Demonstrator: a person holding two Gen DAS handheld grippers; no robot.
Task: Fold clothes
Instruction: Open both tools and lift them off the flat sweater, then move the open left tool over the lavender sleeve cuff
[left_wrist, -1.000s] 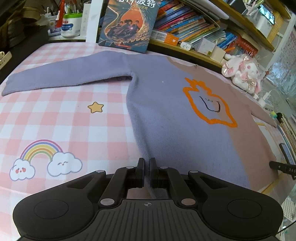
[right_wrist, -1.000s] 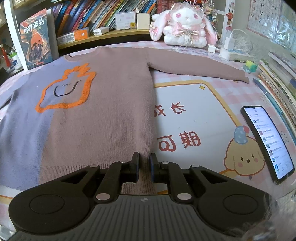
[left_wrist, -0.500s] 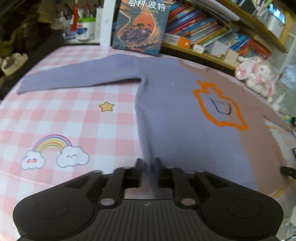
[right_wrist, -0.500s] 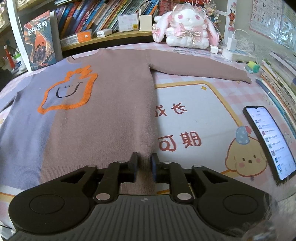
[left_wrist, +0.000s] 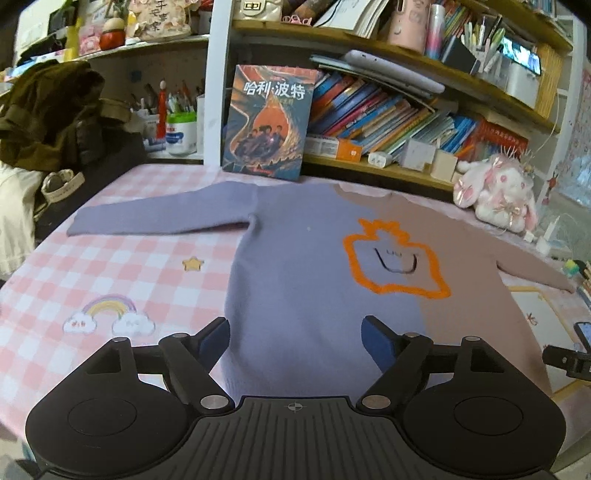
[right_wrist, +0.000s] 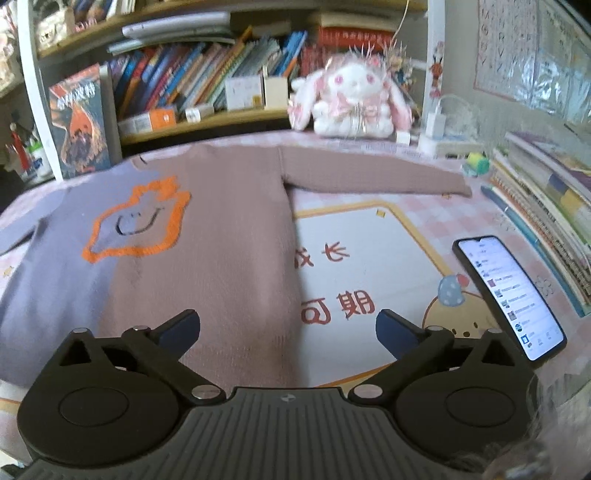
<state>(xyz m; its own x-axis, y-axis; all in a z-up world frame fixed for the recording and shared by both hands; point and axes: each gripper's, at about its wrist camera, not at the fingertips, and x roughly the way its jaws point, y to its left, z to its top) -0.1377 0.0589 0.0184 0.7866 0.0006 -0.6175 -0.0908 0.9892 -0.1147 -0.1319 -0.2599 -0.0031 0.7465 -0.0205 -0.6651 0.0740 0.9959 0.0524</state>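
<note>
The sweater (left_wrist: 314, 280) lies flat and face up across the middle of both wrist views, its purple half toward the left, its brown half toward the right, both sleeves spread out sideways. It looks like a soft, light knit that will sag and drag rather than hold a shape, so a pinch at an edge should serve better than one in the middle: a sleeve cuff, a shoulder or a hem corner.

The left gripper (left_wrist: 295, 334) hangs over the purple hem at the lower centre of its frame, jaws opening and already wide; cloth shows between them but the pads press on nothing. The right gripper (right_wrist: 288, 326) is over the brown side edge, jaws opening to their widest, likewise holding nothing.

The purple sleeve (left_wrist: 162, 219) reaches to the upper left over bare checked tablecloth (left_wrist: 110, 266), giving free room to fold inward. The brown sleeve (right_wrist: 373, 175) ends at the upper right of the right view near a stack of books (right_wrist: 546, 206). A phone (right_wrist: 509, 295) lies at the right edge, well apart from the sweater, but a wide swing could brush it. A plush rabbit (right_wrist: 351, 99) and an upright book (left_wrist: 269, 122) stand just beyond the collar.
</note>
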